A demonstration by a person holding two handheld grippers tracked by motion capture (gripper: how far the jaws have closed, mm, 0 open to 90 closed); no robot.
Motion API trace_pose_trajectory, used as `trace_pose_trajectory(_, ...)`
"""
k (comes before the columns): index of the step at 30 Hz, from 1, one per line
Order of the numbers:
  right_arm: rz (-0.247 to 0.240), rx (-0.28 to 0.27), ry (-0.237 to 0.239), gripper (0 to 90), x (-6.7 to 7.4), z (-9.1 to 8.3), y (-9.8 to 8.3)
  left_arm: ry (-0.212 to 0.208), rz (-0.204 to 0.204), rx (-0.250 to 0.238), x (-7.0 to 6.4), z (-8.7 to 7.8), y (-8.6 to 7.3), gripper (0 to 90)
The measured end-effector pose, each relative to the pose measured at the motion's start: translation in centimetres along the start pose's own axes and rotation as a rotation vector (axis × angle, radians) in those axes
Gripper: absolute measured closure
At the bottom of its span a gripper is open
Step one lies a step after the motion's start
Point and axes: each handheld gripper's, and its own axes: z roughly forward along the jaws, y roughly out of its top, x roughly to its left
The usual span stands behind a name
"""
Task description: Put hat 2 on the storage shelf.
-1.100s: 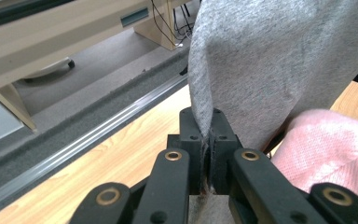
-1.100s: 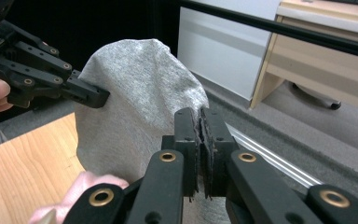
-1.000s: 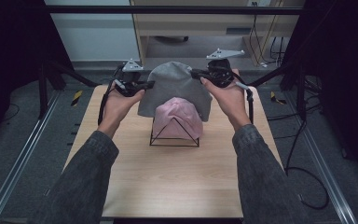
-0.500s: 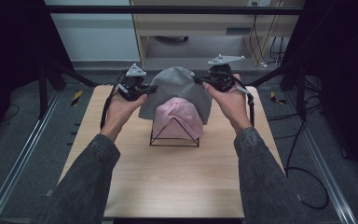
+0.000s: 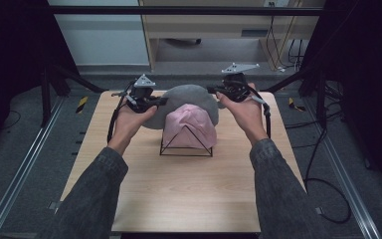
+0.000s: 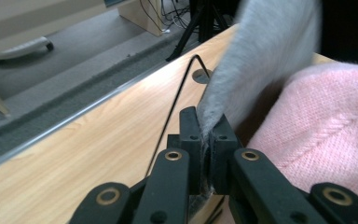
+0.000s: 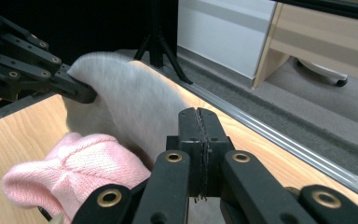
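A person's two hands reach in over a light wooden table, each holding a black two-jaw gripper. Between the grippers hangs a grey hat, stretched from side to side above the far middle of the table. The left gripper has its jaws clamped tight on the grey hat's left edge; in the left gripper view the grey fabric rises up and away from between the closed jaws. The right gripper pinches the grey hat's right edge, its jaws pressed together with only a thin seam of fabric between them, and in the right gripper view the grey cloth spreads away toward the other gripper at its far edge. Right under and in front of the grey hat sits a pink knitted hat, draped over a black wire stand that rests on the table. The grey hat overlaps the pink hat's top from behind
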Motion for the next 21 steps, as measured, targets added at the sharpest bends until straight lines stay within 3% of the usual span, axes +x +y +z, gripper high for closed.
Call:
trace_pose_trajectory(3, -0.014, 0.015, 0.0, 90.0, 0.2, 0.2, -0.2, 0.008, -0.008, 0.013, 0.0, 0.4, -0.4, 87.0)
trace_pose_trajectory(21, 0.016, 0.021, -0.007, 90.0, -0.3, -0.1, -1.3, 0.012, -0.046, 0.058, 0.0, 2.5, -3.6, 85.7)
